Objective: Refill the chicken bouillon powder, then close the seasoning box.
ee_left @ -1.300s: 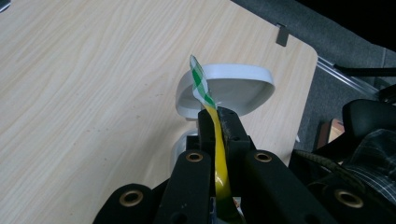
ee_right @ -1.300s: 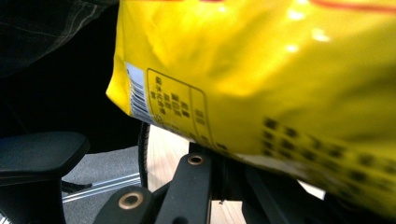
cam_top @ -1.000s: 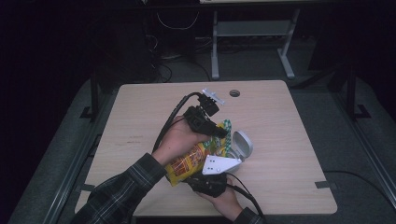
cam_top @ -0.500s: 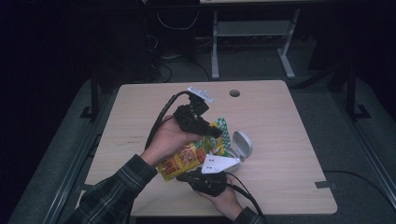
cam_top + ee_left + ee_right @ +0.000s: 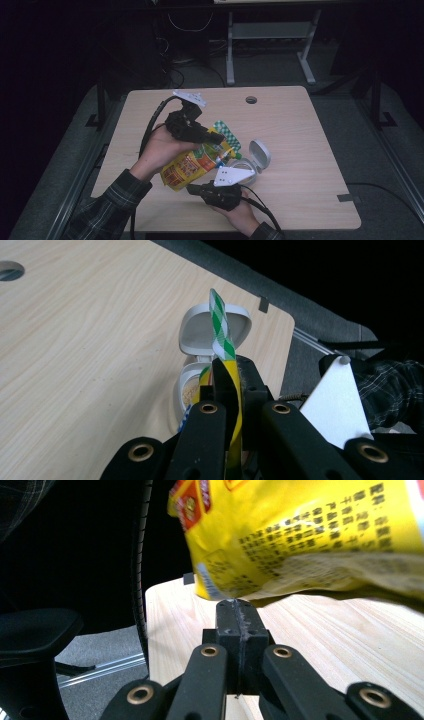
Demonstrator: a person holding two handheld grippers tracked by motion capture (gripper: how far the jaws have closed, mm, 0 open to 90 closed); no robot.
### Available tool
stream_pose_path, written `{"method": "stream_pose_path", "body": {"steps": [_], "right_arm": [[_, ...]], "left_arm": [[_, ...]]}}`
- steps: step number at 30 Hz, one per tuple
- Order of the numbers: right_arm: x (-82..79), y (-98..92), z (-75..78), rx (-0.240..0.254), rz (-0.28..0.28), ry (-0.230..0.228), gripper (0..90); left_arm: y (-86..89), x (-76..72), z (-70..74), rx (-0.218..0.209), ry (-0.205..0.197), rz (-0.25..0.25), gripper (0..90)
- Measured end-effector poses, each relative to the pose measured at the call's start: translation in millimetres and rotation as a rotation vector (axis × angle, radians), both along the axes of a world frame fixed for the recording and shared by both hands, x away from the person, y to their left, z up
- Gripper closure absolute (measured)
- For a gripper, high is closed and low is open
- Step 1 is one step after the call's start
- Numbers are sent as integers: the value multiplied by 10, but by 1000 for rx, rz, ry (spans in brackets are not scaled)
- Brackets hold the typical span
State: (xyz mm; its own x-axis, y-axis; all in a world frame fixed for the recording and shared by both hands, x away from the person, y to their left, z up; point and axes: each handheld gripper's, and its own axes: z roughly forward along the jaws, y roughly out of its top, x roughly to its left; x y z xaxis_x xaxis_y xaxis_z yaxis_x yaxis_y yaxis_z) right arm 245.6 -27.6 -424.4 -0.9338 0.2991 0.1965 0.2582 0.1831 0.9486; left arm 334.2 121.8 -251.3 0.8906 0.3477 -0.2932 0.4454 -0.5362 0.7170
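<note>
In the middle of the high view, a yellow snack pouch [image 5: 192,165] is held above the wooden table [image 5: 310,150]. The left gripper [image 5: 212,136] is closed on its green-checked top edge [image 5: 220,325] (the pouch passes between the jaws in the left gripper view). Just right of the pouch stands a white container [image 5: 252,162] with its lid open. The right gripper [image 5: 197,189], lower centre, has its jaws pressed together on nothing, under the pouch's lower end.
</note>
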Motion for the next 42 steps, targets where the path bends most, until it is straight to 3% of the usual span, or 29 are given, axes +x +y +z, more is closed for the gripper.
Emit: {"method": "stream_pose_path", "body": {"steps": [8,12,20,24,32,37,42], "right_arm": [[3,-8,-4,-1,-4,-3,900],[-18,1,1,-16,-2,-16,900],[-26,-12,6,-42,-12,-18,900],[-17,-49,24,-53,-19,-14,900],[-14,-96,55,-66,-25,-17,900],[-28,-157,85,-80,-39,-16,900],[-18,-208,99,-83,-45,-17,900]], "left_arm": [[264,-14,12,-28,-36,56,900],[388,37,-78,-57,-31,118,900],[519,164,-220,-76,-44,175,900],[564,282,-324,-82,-69,208,900],[555,432,-424,-96,-128,211,899],[539,521,-569,-118,-167,202,899],[569,552,-721,-100,-183,204,898]]}}
